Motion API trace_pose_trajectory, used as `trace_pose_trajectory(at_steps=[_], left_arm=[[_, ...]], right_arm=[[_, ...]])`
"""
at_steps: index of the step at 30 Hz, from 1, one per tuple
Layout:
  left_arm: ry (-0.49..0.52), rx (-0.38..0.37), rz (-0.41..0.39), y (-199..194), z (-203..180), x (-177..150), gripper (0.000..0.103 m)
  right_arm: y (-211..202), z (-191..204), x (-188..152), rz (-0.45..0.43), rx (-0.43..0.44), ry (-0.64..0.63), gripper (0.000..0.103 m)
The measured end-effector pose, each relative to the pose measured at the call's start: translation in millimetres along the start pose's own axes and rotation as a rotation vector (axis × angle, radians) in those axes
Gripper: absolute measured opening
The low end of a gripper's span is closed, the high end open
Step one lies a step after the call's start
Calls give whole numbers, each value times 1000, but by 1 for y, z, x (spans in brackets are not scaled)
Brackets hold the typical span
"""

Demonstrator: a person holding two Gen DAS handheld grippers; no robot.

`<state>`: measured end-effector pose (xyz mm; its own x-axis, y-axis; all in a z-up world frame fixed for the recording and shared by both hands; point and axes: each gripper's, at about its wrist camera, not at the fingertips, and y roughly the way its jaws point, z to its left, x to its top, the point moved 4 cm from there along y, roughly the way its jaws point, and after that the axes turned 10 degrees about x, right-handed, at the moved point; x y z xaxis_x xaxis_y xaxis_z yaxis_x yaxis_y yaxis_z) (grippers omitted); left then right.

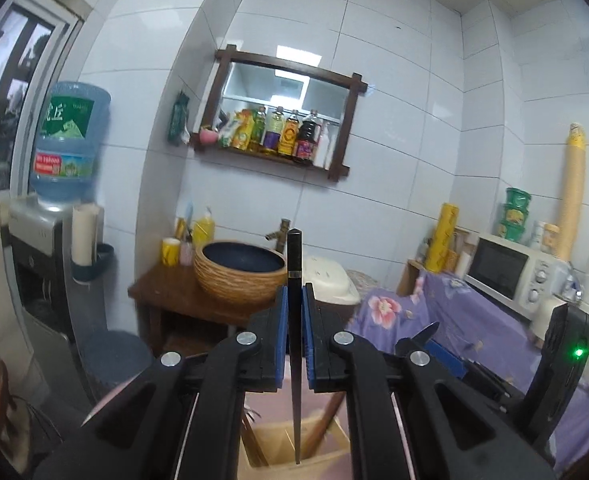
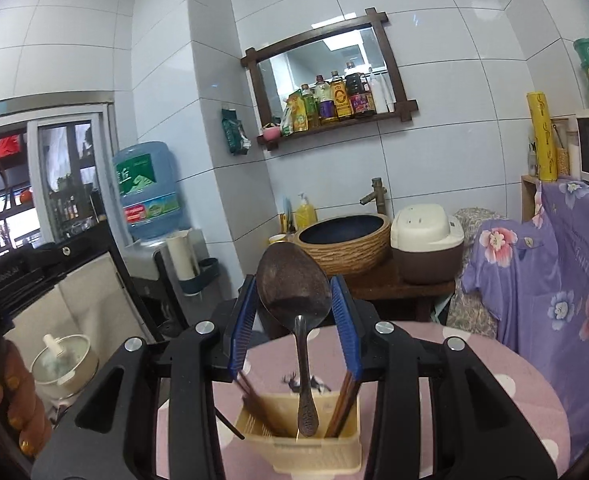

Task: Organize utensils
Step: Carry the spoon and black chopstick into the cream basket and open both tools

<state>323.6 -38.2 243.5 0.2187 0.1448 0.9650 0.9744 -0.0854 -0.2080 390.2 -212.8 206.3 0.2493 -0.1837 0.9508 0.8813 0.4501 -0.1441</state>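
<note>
My left gripper [image 1: 294,300] is shut on a black chopstick [image 1: 294,264], held upright with its thin tip over the cream utensil holder [image 1: 318,460] below. My right gripper [image 2: 294,292] is shut on the bowl of a metal spoon [image 2: 294,284]; its handle hangs down with its end just above the rim of the same cream holder [image 2: 314,456]. Brown chopsticks [image 2: 344,404] stand in the holder's right side, and more [image 2: 254,404] lean at its left. The holder sits on a pink polka-dot table [image 2: 494,384]. The right gripper's body shows at the right of the left wrist view [image 1: 566,356].
Behind the table stand a wooden stand with a woven basin [image 2: 346,240] and a rice cooker [image 2: 426,240]. A purple floral cloth [image 2: 554,264] covers furniture at right, with a microwave [image 1: 510,272]. A water dispenser [image 2: 150,192] stands at left. A lidded pot [image 2: 64,364] sits low left.
</note>
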Motion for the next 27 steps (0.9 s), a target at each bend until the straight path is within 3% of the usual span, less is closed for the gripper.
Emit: trace_pose_trajectory(at_steps=[6,11,15,21,26,27], left_arm=[[-4,46,66,46,6,-48,8],[11,72,61,50,10,-94,8],[22,71,124,57,10,-126,8],[57,58,199,66,10,-163,8],[59,31,241,66,10,-172,7],[62,32,237,63,9,-171,7]], right_arm=[[45,-12,-44,31,-68,-20,38],[56,-24,-96,77,-118,-40,38],[59,-32,-128,128,-136,-36,38],[63,-36,-158,192,-161,-58,39],[57,-29,-165,189,-150,-86,39],[51,-28,-163,171,-149,-87,44]])
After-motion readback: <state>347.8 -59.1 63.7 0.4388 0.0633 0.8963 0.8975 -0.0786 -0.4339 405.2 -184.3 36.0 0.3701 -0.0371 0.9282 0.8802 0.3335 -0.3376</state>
